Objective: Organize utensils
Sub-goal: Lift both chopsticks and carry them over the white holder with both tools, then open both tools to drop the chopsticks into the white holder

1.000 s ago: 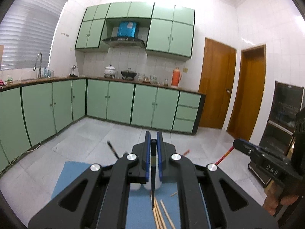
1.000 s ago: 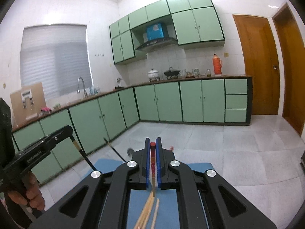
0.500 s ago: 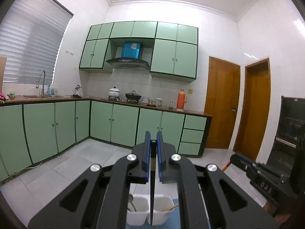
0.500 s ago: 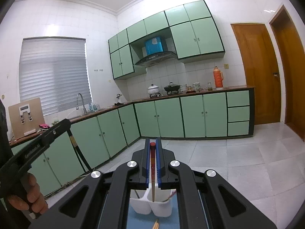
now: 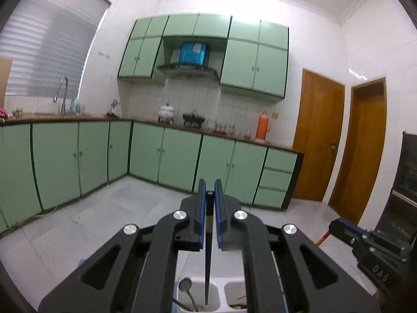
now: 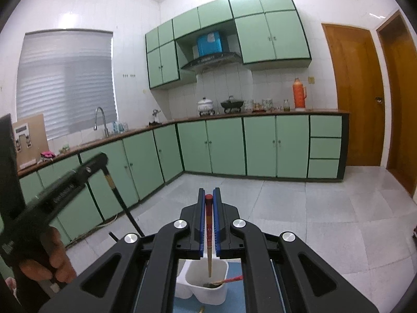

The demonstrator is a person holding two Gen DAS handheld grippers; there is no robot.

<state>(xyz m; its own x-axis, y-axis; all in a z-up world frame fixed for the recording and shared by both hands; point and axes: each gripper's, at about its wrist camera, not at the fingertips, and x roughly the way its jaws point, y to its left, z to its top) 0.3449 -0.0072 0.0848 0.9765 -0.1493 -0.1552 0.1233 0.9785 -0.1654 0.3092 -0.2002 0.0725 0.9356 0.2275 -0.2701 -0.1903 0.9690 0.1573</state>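
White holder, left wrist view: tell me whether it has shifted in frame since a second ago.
Yes. The holder was hidden behind the fingers then; now it shows at the bottom edge, under the black chopstick, while the cabinets sit higher.

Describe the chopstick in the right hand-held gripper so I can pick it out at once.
Start at the white two-compartment holder on the blue mat. Above it the right hand-held gripper is shut on a chopstick hanging tip-down over one compartment. It has a red cap and patterned red upper part on a pale wooden shaft, unlike the all-dark chopstick in the left hand-held gripper.
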